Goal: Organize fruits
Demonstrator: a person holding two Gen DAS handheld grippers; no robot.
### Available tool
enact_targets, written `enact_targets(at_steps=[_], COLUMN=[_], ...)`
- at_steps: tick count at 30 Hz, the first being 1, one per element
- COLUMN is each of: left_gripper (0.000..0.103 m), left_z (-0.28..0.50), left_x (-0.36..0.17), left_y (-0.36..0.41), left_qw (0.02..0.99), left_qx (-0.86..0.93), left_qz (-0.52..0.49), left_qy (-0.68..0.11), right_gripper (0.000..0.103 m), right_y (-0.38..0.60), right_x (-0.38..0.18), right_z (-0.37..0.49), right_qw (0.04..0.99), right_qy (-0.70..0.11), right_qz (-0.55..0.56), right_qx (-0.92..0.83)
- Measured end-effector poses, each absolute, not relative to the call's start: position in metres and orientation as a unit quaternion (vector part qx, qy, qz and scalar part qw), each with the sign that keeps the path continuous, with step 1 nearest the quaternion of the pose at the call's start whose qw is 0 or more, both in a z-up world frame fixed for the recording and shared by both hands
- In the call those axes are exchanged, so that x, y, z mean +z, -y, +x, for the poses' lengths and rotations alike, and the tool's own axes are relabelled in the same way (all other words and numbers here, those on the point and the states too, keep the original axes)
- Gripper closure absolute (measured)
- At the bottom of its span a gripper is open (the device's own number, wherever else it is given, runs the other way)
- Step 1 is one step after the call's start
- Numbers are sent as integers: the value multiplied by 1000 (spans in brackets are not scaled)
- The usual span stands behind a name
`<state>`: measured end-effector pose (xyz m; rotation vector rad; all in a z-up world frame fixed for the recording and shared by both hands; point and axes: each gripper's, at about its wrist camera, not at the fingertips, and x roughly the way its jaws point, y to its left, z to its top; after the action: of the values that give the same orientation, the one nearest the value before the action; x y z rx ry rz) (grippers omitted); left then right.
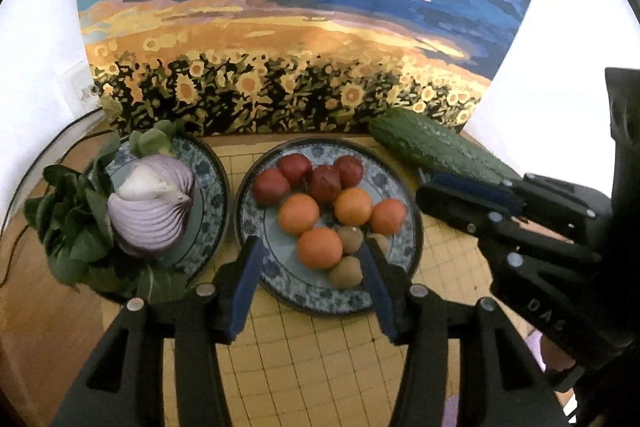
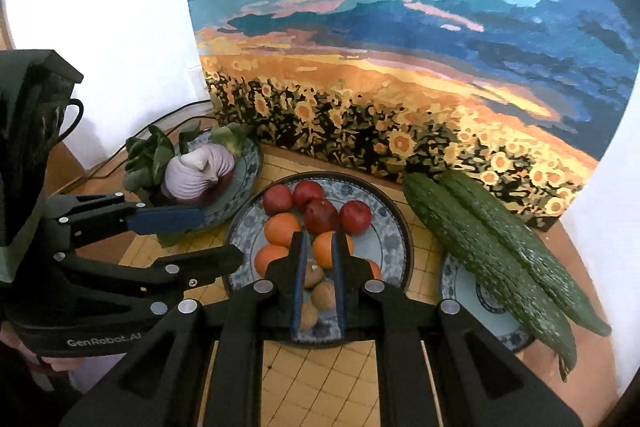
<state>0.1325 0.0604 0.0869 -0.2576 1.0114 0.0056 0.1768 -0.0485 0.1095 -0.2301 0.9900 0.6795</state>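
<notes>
A blue-patterned plate (image 1: pixel 404 251) (image 2: pixel 394 227) holds several red plums (image 1: pixel 324 183) (image 2: pixel 354 217), several oranges (image 1: pixel 319 247) (image 2: pixel 282 229) and brown kiwis (image 1: pixel 346 271) (image 2: pixel 323 295). My left gripper (image 1: pixel 310 251) is open and empty over the plate's near rim. It also shows at the left of the right wrist view (image 2: pixel 216 239). My right gripper (image 2: pixel 320 239) hovers above the kiwis with its jaws narrowly apart and nothing between them. In the left wrist view (image 1: pixel 428 187) it sits at the plate's right side.
A second plate (image 1: pixel 212 183) (image 2: pixel 250 163) on the left holds a cut red onion (image 1: pixel 154 203) (image 2: pixel 200 171) and leafy greens (image 1: pixel 68 227) (image 2: pixel 148 157). Two cucumbers (image 1: pixel 436 147) (image 2: pixel 492 247) lie over a third plate (image 2: pixel 468 287) at right. A sunflower painting (image 1: pixel 296 27) (image 2: pixel 400 67) stands behind.
</notes>
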Motion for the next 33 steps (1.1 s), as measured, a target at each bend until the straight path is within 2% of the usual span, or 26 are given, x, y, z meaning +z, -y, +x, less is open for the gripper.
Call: enact_targets(at_steps=[4,6,15,33], left_gripper=[50,45,40,35], left_z=[121,116,86,46], left_x=[95,97,99,67], left_y=[-53,-50,-35,-14], left_qw=[870,871,873,848], left_qx=[7,11,18,7], left_qz=[-122,-118,-104,-99], left_qy=[-477,-476,-476,-521], right_gripper=[89,89,89,89], right_y=[54,56,65,91], right_x=[120,123,126,87], right_z=[165,158,125,79], right_qw=[825,827,826,809], right_qy=[-455,-452,-459,-519], right_qz=[-103,-103,-99,-83], right_qx=[319,318,312,262])
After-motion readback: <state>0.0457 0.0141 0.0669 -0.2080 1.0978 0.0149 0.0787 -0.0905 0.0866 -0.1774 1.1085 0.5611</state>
